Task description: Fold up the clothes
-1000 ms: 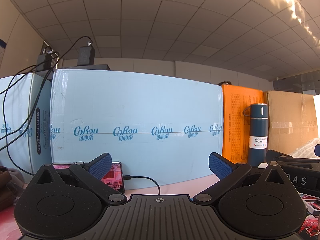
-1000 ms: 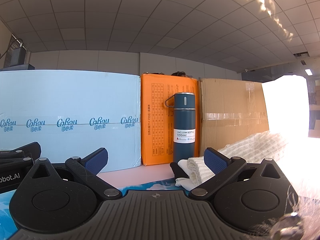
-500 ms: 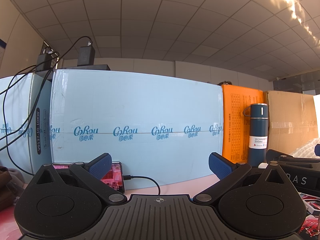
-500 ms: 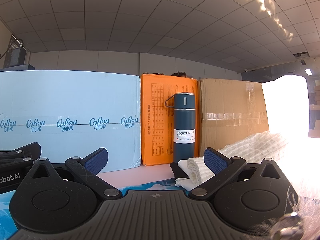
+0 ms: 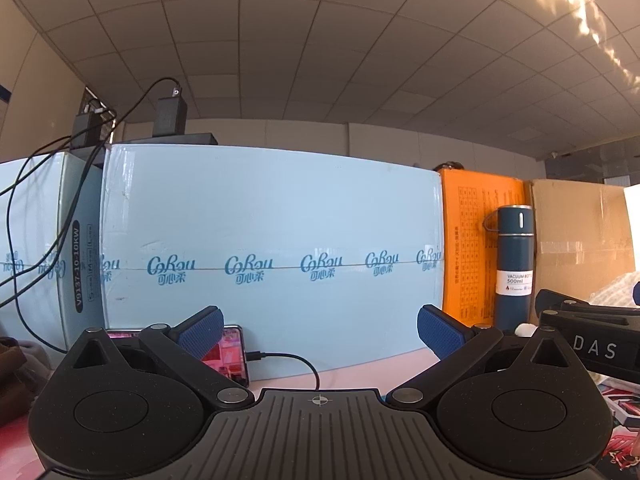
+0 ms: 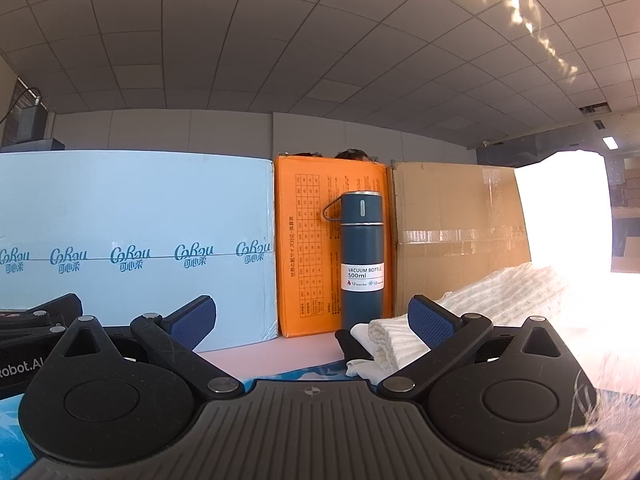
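Left view: the left gripper is spread wide and empty, level over the pink table and facing a pale blue box.
Left view, clutter: a phone with its cable sits just behind the left finger; a flask stands to the right.
Left view, garment: only a pale sliver shows far right, past the other tool.
Right view: the right gripper is also splayed and holds nothing.
Right view, garment: the white knit lies ahead-right, its rolled end touching or just behind the right finger — long axis running back and to the right.
Judgement: the right hand is nearer; open room lies between the fingers, while the boxes wall off the rear.
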